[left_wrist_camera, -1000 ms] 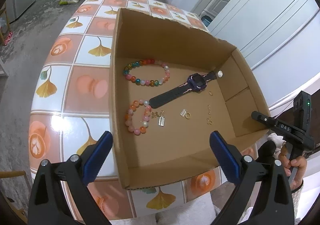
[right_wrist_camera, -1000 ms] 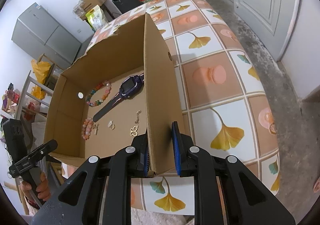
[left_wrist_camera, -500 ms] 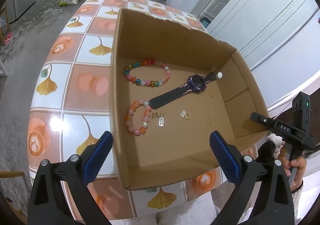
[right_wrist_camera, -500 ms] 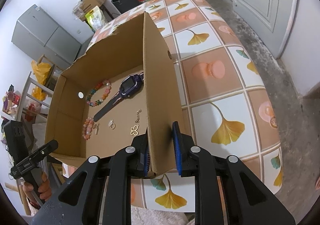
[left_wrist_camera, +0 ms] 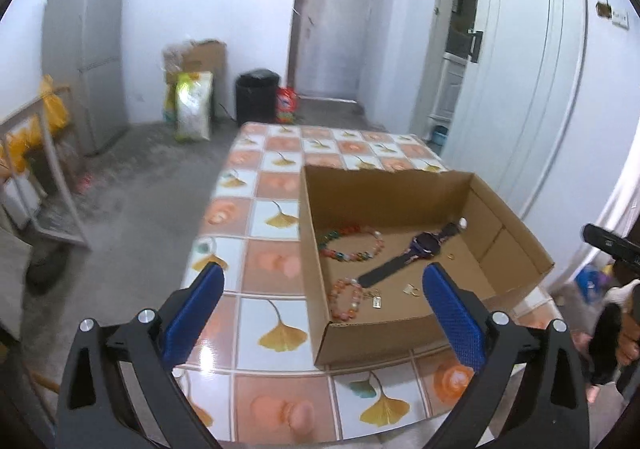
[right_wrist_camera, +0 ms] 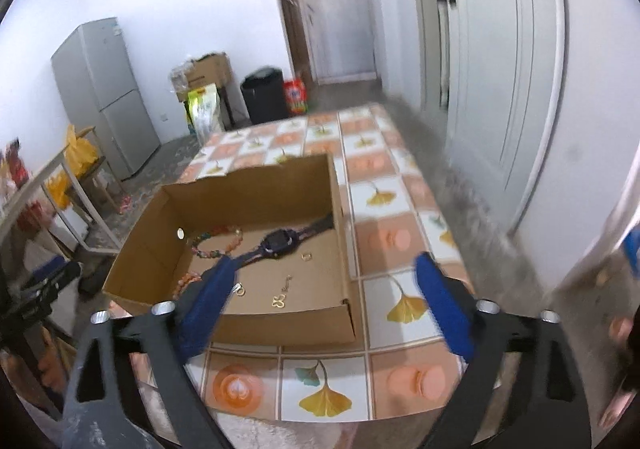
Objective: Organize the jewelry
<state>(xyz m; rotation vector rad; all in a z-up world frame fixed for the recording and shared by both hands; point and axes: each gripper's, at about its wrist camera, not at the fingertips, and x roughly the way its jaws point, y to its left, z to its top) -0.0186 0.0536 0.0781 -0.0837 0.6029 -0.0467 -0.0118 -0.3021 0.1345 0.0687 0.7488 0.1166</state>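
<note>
An open cardboard box (left_wrist_camera: 400,205) (right_wrist_camera: 248,193) sits on the tiled table. Inside lie a dark purple watch (left_wrist_camera: 424,245) (right_wrist_camera: 280,241), a multicoloured bead bracelet (left_wrist_camera: 352,245) (right_wrist_camera: 216,241), a pink-orange bead bracelet (left_wrist_camera: 346,299) (right_wrist_camera: 186,283), and small gold pieces (left_wrist_camera: 412,289) (right_wrist_camera: 280,299). My left gripper (left_wrist_camera: 324,309) is open, raised back from the box's near left corner, nothing between its fingers. My right gripper (right_wrist_camera: 324,301) hangs above the box's near right corner; its jaws are opening and stand wide apart, off the box wall, with nothing held.
The table (left_wrist_camera: 276,333) (right_wrist_camera: 400,233) has a ginkgo-leaf and peach tile pattern. Beyond it stand a black bin (left_wrist_camera: 256,97), sacks (left_wrist_camera: 192,109), a grey fridge (left_wrist_camera: 86,65) and a shelf rack (left_wrist_camera: 36,153). A hand with the other gripper (left_wrist_camera: 612,245) shows at the right.
The right gripper let go of the box's right wall and opened wide. Both grippers rose, pulled back and tilted up, so the room beyond the table now shows.
</note>
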